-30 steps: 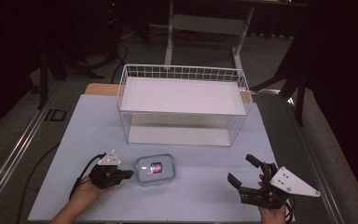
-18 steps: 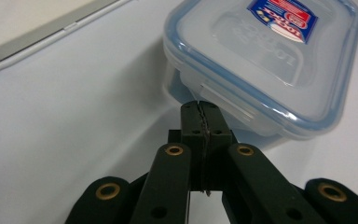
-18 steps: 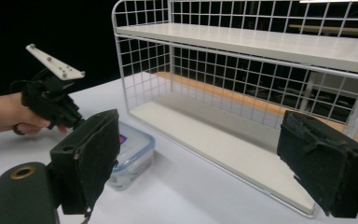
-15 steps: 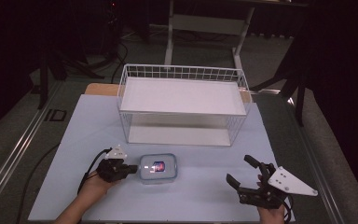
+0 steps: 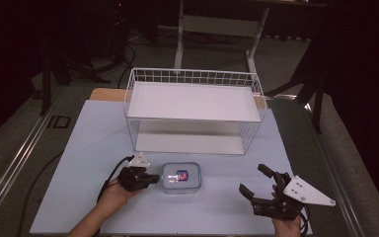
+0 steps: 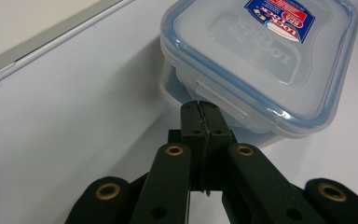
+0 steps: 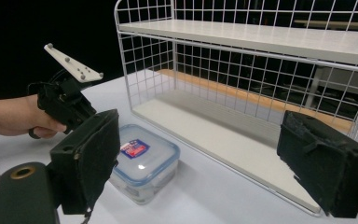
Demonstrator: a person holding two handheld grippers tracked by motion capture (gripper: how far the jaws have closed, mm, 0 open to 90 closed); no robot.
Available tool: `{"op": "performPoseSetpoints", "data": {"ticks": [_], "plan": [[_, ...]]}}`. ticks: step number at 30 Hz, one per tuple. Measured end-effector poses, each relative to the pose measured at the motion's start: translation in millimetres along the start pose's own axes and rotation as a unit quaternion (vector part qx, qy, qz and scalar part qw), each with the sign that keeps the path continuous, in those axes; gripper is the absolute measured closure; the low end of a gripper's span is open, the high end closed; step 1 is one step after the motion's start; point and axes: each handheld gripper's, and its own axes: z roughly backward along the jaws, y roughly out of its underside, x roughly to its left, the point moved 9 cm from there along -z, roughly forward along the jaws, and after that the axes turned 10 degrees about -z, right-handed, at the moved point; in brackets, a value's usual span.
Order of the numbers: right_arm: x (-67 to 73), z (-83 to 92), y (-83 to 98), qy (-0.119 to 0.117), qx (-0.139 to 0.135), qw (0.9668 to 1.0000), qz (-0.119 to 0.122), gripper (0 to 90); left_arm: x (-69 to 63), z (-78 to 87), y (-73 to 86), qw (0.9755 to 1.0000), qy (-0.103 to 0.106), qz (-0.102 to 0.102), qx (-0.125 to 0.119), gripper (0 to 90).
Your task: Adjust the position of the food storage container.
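Note:
A clear plastic container (image 5: 181, 177) with a blue-rimmed lid and a red-and-blue label lies on the pale blue table (image 5: 94, 143), in front of the wire rack. My left gripper (image 5: 153, 178) is shut with nothing between its jaws. Its tips point at the container's left side. In the left gripper view the closed tips (image 6: 200, 108) sit right at the side latch of the container (image 6: 270, 51); I cannot tell if they touch it. My right gripper (image 5: 252, 179) is open near the front right of the table, apart from the container (image 7: 142, 158).
A white wire rack (image 5: 192, 101) with an upper shelf and a lower floor stands behind the container at mid-table. It rises close ahead in the right gripper view (image 7: 261, 42). A cable (image 5: 34, 197) trails left from the left gripper. Dark floor and stand legs surround the table.
My left gripper has moved right across the table, up to the container's left side. The right gripper and the container have stayed in place.

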Motion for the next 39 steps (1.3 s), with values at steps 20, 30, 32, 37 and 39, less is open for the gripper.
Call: {"op": "performPoseSetpoints", "data": {"ticks": [20,30,32,37,39], "plan": [[0.3,-3.8,5.5,0.001,0.011,0.9999,0.006,13.4,-7.8,-22.2,-22.0,0.9999,0.003,0.009,-0.01,90.0],[-0.4,-4.7,6.3,0.0,0.012,0.9999,0.005,13.4,-16.6,-33.0,-25.8,0.9997,0.021,0.008,-0.006,90.0],[-0.6,-4.9,6.8,0.003,0.013,0.9999,0.006,13.4,-14.9,-31.0,-26.6,0.9997,0.02,0.008,-0.008,90.0],[0.1,-5.8,7.2,0.0,0.015,0.9998,0.01,13.4,-12.2,-14.3,-26.6,0.9997,0.012,-0.001,-0.019,85.0],[0.9,-6.4,7.9,-0.001,0.016,0.9998,0.011,13.4,-12.2,-5.8,-26.4,0.9995,0.014,0.0,-0.029,78.9]]}}
